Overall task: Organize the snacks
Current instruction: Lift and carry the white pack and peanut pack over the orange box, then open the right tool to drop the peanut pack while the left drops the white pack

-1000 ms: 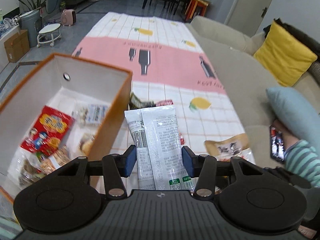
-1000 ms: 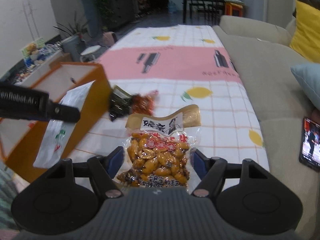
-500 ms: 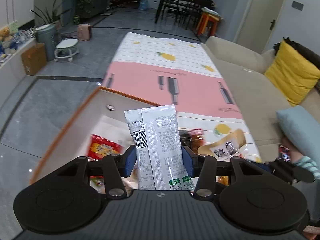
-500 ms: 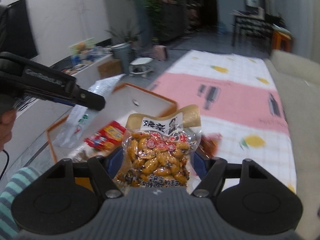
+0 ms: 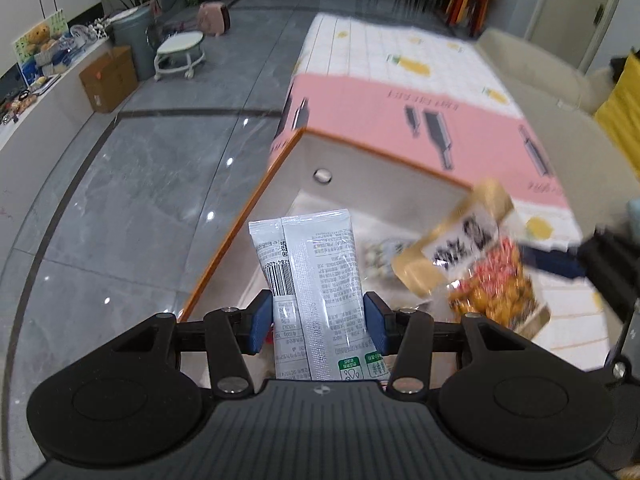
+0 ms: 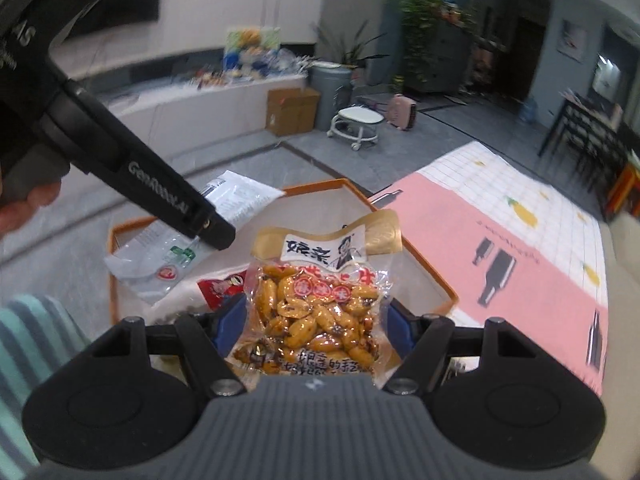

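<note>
Plainly, the chief risk is a collision or a missed drop: both packets hang over the same orange-rimmed box (image 5: 248,216) at once. In the right wrist view the left gripper's black body crosses from the upper left down to the middle left of the frame, close beside the peanut packet (image 6: 320,300). If both let go together, one packet may strike the other tool or land on the box rim and slide to the grey floor (image 5: 140,184). The white packet (image 5: 316,292) is long and stands tall above the pads, so it may tip outward over the near wall when freed.

The left gripper (image 5: 316,324) is pinching the white packet low down, its blue pads pressed against both edges; it points forward and down over the box, at lower centre of its frame. The right gripper (image 6: 316,324) is pinching the peanut packet at its lower part, angled down over the box, where a red snack bag (image 6: 224,288) lies. In the left wrist view the peanut packet shows blurred at the middle right. The patterned cloth (image 5: 400,92) spreads behind the box toward the upper right.
</note>
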Demonstrator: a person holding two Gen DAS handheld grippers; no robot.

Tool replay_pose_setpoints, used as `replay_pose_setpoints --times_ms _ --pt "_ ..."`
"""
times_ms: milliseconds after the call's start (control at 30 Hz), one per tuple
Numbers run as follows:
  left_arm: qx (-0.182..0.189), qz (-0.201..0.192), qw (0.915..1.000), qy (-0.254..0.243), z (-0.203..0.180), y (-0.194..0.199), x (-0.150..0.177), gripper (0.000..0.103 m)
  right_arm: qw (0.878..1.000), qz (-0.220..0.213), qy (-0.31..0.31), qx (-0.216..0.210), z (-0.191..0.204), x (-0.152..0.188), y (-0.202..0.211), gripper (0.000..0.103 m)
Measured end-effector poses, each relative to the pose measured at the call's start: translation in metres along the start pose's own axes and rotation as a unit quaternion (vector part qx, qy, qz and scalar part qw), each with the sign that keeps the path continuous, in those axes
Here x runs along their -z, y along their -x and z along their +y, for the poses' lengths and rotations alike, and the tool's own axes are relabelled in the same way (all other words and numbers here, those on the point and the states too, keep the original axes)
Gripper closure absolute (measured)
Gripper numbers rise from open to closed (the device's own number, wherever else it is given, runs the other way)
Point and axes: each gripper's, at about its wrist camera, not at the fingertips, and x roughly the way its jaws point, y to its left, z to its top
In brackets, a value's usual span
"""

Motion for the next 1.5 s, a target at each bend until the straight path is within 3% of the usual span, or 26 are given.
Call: replay_pose_setpoints --times_ms 133,367,767,1133,1333,1500 --pt "-0.012 0.033 0.9993 -0.007 0.007 -0.020 0.003 0.048 0.998 0.020 0.055 0.018 0.008 -0.005 -0.033 0.034" --pt "-0.030 0.088 0.9957 -0.007 0.011 -0.053 0.006 0.048 0.991 0.051 0.126 0.013 0.018 -0.008 -0.074 0.034" --pt "-0.060 0.133 0.9891 -0.019 0.008 -0.086 0.008 0.048 0.985 0.105 0.134 -0.008 0.015 -0.002 -0.120 0.034" --pt "-0.070 0.140 0.9873 -0.023 0.000 -0.094 0.005 0.046 0.983 0.125 0.135 -0.009 0.015 0.001 -0.136 0.032" --pt "-0.066 0.134 0.9885 -0.025 0.001 -0.090 0.006 0.039 0.984 0.115 0.136 -0.008 0.016 0.000 -0.128 0.031" --pt "-0.059 0.116 0.9913 -0.022 0.004 -0.077 0.004 0.026 0.984 0.108 0.140 0.001 0.016 0.000 -0.123 0.026"
